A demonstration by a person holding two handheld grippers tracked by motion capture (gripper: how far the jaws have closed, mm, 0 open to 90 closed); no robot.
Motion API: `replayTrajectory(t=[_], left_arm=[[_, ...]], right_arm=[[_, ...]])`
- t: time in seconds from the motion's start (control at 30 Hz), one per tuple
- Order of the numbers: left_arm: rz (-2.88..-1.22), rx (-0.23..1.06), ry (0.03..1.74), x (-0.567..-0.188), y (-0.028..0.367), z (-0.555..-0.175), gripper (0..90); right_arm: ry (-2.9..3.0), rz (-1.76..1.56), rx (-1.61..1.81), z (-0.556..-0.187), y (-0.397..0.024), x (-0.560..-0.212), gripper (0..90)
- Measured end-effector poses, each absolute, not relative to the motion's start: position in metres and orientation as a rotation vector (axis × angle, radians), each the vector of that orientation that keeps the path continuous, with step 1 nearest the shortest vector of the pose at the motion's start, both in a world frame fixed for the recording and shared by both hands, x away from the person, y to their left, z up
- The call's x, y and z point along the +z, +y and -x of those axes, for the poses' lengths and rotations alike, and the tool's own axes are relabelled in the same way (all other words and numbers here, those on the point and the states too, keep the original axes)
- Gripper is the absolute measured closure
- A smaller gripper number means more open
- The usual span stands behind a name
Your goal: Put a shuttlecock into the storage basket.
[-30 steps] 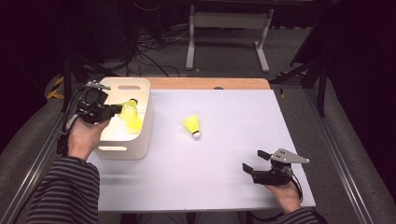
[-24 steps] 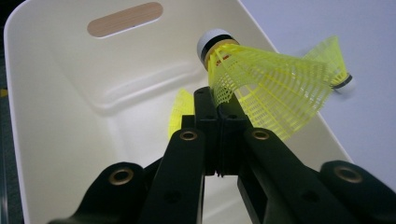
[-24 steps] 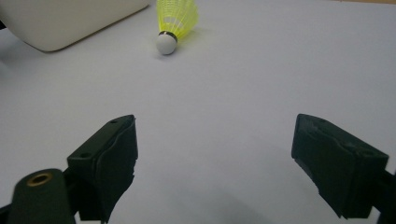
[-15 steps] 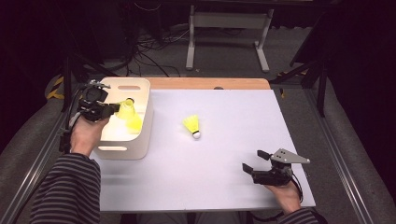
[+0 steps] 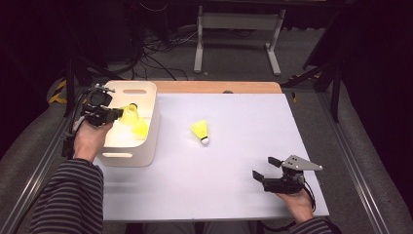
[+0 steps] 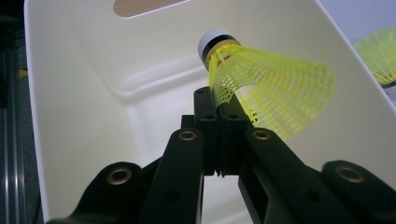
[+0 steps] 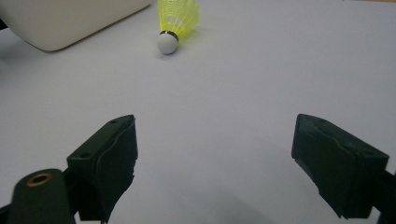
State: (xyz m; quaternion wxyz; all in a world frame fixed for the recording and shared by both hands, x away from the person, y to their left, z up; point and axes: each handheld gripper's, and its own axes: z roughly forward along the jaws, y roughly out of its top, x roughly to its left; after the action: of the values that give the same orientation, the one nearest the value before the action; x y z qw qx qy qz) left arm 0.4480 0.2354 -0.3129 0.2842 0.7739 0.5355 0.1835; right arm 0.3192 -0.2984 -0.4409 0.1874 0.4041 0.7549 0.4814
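Yellow mesh of a shuttlecock (image 6: pixel 261 88) is pinched at its skirt edge between the pressed-together jaws of the left gripper (image 5: pixel 116 115), which hangs over the white bin (image 5: pixel 146 146) at the counter's (image 5: pixel 243 195) left edge. To finish this drop well, I judge it should sink lower inside the walls before parting, so the light shuttle cannot bounce out. Three shuttlecocks count: this one, one lying in the bin (image 5: pixel 140 128), one on the counter (image 5: pixel 200 131). The right gripper (image 5: pixel 267 167) rests spread and empty.
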Motion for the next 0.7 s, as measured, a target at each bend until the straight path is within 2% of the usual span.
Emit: replayTrajectory(t=[0.37, 0.43, 0.7], left_arm=[[-2.120, 0.455, 1.442, -0.323, 0.227, -0.457, 86.7], [-2.134, 0.455, 1.428, -0.323, 0.224, -0.457, 76.8], [-2.115, 0.452, 1.413, -0.321, 0.223, -0.451, 55.9]], right_arm=[[2.121, -1.130, 1.368, -0.319, -0.299, -0.440, 14.8], [2.123, -1.128, 1.370, -0.319, -0.299, -0.440, 14.8], [2.127, -1.130, 1.366, -0.319, -0.298, -0.441, 14.8]])
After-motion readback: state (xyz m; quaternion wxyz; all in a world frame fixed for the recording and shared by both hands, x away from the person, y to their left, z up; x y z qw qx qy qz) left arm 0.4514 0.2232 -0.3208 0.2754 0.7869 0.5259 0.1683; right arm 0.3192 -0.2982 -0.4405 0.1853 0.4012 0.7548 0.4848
